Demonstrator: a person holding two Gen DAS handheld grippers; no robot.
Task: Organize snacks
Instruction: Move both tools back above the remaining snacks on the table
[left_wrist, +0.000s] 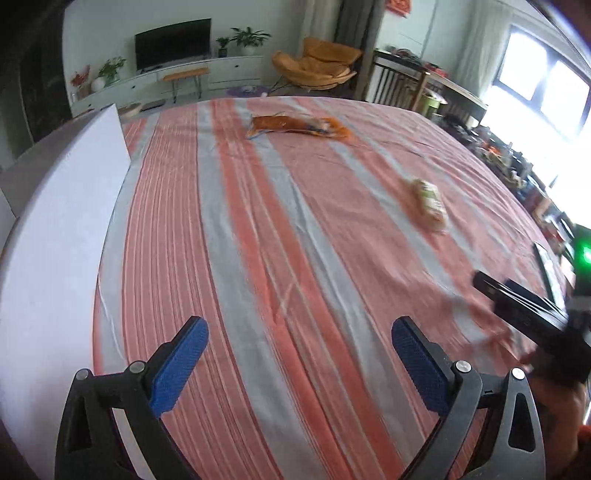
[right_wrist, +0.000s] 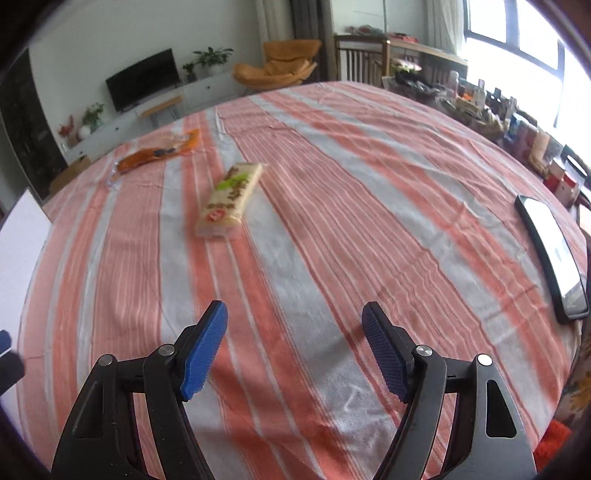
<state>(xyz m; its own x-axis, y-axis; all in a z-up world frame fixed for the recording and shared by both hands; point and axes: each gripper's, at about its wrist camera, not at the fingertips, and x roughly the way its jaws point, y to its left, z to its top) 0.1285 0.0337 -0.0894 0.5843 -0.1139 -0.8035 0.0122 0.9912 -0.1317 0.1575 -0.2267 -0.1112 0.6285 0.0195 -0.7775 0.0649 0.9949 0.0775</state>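
Note:
Two snacks lie on a table with a red and grey striped cloth (left_wrist: 280, 236). An orange packet (left_wrist: 299, 125) lies at the far middle; it also shows in the right wrist view (right_wrist: 155, 153) at the far left. A pale yellow cracker pack (right_wrist: 231, 197) with a green label lies ahead of my right gripper; the left wrist view shows it (left_wrist: 428, 201) at the right. My left gripper (left_wrist: 299, 332) is open and empty above the cloth. My right gripper (right_wrist: 295, 317) is open and empty above the cloth; its body shows at the right edge of the left wrist view (left_wrist: 524, 306).
A white box (left_wrist: 62, 229) stands along the table's left edge, also seen in the right wrist view (right_wrist: 18, 240). A phone (right_wrist: 550, 254) lies at the right edge of the table. Cluttered shelves (right_wrist: 517, 125) stand beyond the right side.

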